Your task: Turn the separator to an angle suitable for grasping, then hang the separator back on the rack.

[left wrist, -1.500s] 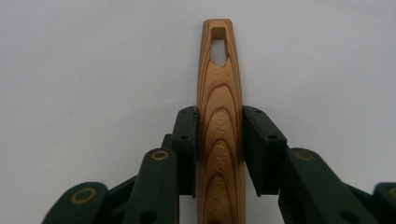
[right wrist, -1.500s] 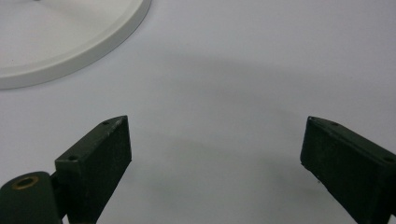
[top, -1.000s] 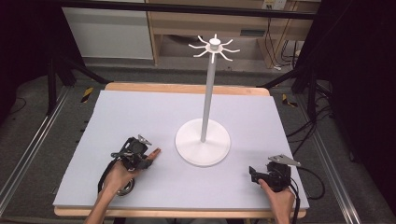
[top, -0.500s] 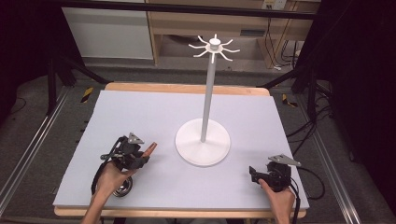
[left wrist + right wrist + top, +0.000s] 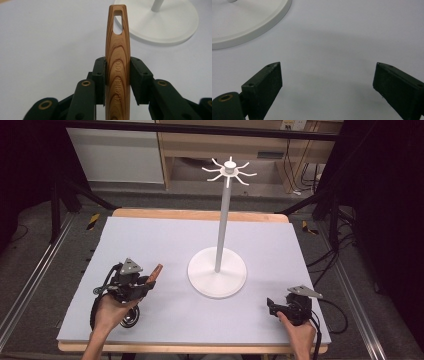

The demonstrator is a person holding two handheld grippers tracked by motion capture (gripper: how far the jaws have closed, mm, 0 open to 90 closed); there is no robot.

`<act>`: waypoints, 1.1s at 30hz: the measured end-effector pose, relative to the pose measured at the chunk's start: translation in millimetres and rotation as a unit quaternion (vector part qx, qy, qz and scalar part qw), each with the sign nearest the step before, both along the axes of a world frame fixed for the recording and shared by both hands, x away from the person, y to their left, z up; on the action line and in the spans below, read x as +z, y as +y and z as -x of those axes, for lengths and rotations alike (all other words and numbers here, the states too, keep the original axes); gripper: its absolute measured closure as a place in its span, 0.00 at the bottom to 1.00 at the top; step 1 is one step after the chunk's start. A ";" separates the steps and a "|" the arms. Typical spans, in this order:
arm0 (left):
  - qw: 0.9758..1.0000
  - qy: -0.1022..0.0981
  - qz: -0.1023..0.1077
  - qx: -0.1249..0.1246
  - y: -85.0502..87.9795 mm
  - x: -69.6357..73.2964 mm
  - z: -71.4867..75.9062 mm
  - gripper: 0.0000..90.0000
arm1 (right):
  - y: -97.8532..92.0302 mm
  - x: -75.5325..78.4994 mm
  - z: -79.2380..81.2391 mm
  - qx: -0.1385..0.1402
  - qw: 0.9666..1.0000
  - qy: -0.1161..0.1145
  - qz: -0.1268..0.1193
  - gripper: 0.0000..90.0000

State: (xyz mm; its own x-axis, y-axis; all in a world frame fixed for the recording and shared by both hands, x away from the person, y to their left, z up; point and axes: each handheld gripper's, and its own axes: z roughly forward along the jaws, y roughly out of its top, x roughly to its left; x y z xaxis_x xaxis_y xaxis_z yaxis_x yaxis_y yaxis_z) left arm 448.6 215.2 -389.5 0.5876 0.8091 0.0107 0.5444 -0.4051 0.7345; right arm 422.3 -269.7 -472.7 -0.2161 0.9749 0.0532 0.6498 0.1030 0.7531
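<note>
Left gripper (image 5: 150, 279), at the lower left of the high view, is closed on a wooden handle (image 5: 117, 60). In the left gripper view both pads press the handle's flat sides about midway up its visible length, and the slotted end (image 5: 117, 21) projects beyond the jaws toward the base (image 5: 162, 22) of the stand at upper right. A dark rounded part (image 5: 130, 318) lies below the hand in the high view; it is probably the utensil's working end, but the view is too coarse to confirm.

Right gripper (image 5: 272, 306), at the lower right of the high view, rests on the mat (image 5: 150, 240) with its jaws spread wide and nothing between them. The right gripper view shows bare mat between the pads and the base rim (image 5: 262, 25) at upper left.

The stand (image 5: 220, 230) is upright at centre frame, with its hooks (image 5: 229, 170) at the top of the pole, well above the handle.

Judged step: lift the utensil and hang the slot on a hook.

Likely faults from here:
- Slip or rotation. The grip sits on a smooth, tapered handle, so the heavier end may swing the utensil between the pads during the lift.
- Missed hook. The slot is narrow and the hooks are thin; a tilted handle would not thread.
- Stand tipping. A sideways push against a hook acts high on a tall pole, while the right gripper is not bracing the base.
</note>
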 end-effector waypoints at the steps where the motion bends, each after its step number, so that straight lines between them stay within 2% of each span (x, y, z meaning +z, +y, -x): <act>1: 1.000 -0.007 0.005 0.003 0.2 1.1 0.9 0.74 | 0.1 0.1 0.1 0.001 1.000 -0.001 -0.001 0.10; 2: 1.000 -0.007 0.005 0.003 0.2 1.1 0.9 0.74 | 0.1 0.1 0.1 0.001 1.000 -0.001 -0.001 0.10; 3: 1.000 -0.023 0.014 0.007 1.5 3.7 3.0 0.74 | -0.3 0.2 -0.1 0.002 1.000 -0.003 0.003 0.10; 4: 1.000 -0.023 0.014 0.007 1.5 3.7 3.0 0.74 | -0.3 0.2 -0.1 0.002 1.000 -0.003 0.003 0.10; 5: 0.999 -0.039 0.024 0.011 2.5 5.6 5.2 0.74 | -0.3 0.2 -0.1 0.003 1.000 -0.003 0.002 0.10; 6: 0.999 -0.039 0.024 0.011 2.5 5.6 5.2 0.74 | -0.3 0.2 -0.1 0.003 1.000 -0.003 0.002 0.10; 8: 0.998 -0.055 0.040 0.015 3.9 7.6 7.3 0.74 | -0.2 0.1 -0.4 0.004 1.000 -0.004 0.003 0.10; 12: 0.993 -0.091 0.075 0.020 7.3 12.4 12.0 0.74 | -0.2 0.0 -0.8 0.006 1.000 -0.006 0.005 0.10; 14: 0.992 -0.096 0.079 0.021 7.8 13.2 12.6 0.74 | 0.0 0.0 -0.6 0.005 1.000 -0.004 0.004 0.10; 15: 0.990 -0.109 0.090 0.024 8.9 14.8 14.3 0.74 | -0.3 0.1 -0.4 0.006 1.000 -0.006 0.006 0.10; 17: 0.987 -0.118 0.103 0.027 10.6 16.5 16.0 0.74 | -0.4 0.1 -0.4 0.005 1.000 -0.005 0.004 0.10; 19: 0.986 -0.124 0.110 0.030 11.7 18.1 17.3 0.74 | -0.3 0.3 -0.4 0.003 1.000 -0.004 0.001 0.10; 25: 0.979 -0.151 0.135 0.031 15.3 26.9 21.8 0.74 | 0.2 0.2 -0.1 0.005 1.000 -0.007 0.004 0.10; 26: 0.979 -0.151 0.135 0.031 15.3 26.9 21.8 0.74 | 0.2 0.2 -0.1 0.005 1.000 -0.007 0.004 0.10; 27: 0.977 -0.158 0.140 0.028 15.2 32.1 22.7 0.74 | 0.3 0.1 0.1 0.005 1.000 -0.006 0.005 0.10; 28: 0.977 -0.158 0.140 0.028 15.2 32.1 22.7 0.74 | 0.5 0.1 0.3 0.004 1.000 -0.006 0.005 0.10; 29: 0.975 -0.169 0.144 0.028 14.7 37.1 24.1 0.74 | 0.4 0.0 0.2 0.005 1.000 -0.006 0.006 0.10; 31: 0.972 -0.179 0.149 0.026 13.9 41.2 26.1 0.74 | 0.2 0.2 0.4 0.006 1.000 -0.007 0.006 0.10; 33: 0.971 -0.182 0.154 0.023 12.8 44.6 26.9 0.74 | 0.1 0.3 0.7 0.005 1.000 -0.008 0.003 0.10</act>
State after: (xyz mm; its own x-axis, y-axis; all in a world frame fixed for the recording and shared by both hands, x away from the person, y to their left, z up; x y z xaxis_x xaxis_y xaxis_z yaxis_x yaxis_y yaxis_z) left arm 421.6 228.0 -344.9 0.5533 0.8322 -0.0349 0.2381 -0.1179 0.9641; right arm 421.7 -269.5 -472.3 -0.2272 0.9729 0.0436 0.6361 0.1144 0.7631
